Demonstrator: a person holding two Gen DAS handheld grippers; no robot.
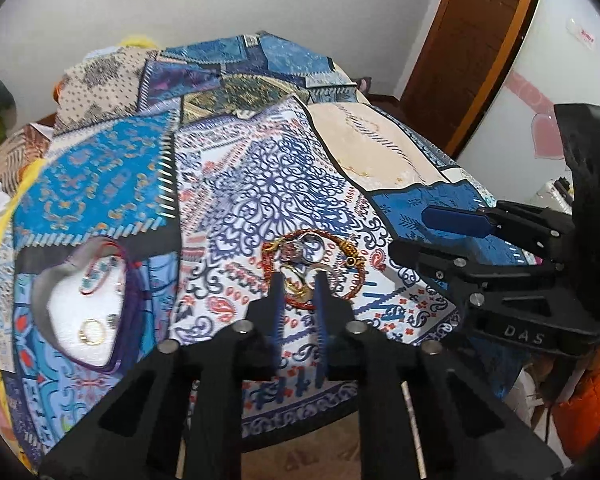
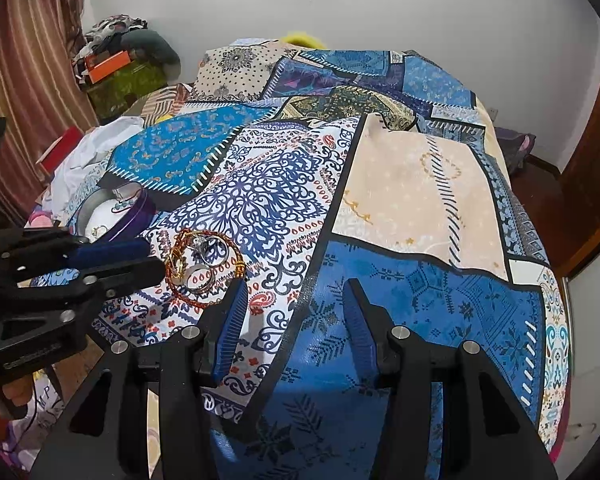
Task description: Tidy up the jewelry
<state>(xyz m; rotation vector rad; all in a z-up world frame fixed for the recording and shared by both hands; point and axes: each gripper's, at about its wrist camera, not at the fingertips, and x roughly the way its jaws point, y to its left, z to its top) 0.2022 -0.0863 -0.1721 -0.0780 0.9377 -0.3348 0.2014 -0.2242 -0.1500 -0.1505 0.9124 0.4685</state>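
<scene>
The bedspread [image 2: 412, 200] lies bare from 12 to 3 o'clock of the jewelry pile [image 2: 202, 266], giving open room there. At 9 o'clock the left gripper [image 2: 152, 258] crowds the pile; the heart box [image 1: 88, 300] sits beyond it at 10. The right gripper [image 2: 296, 296] hangs over bare cloth at 4 o'clock.

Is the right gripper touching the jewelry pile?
Apart. The right wrist view shows the right gripper open over blue cloth, with printed fabric showing between its left finger and the jewelry pile.

Black grippers, ribbed blue fingers [image 1: 321, 312], silver screws.
</scene>
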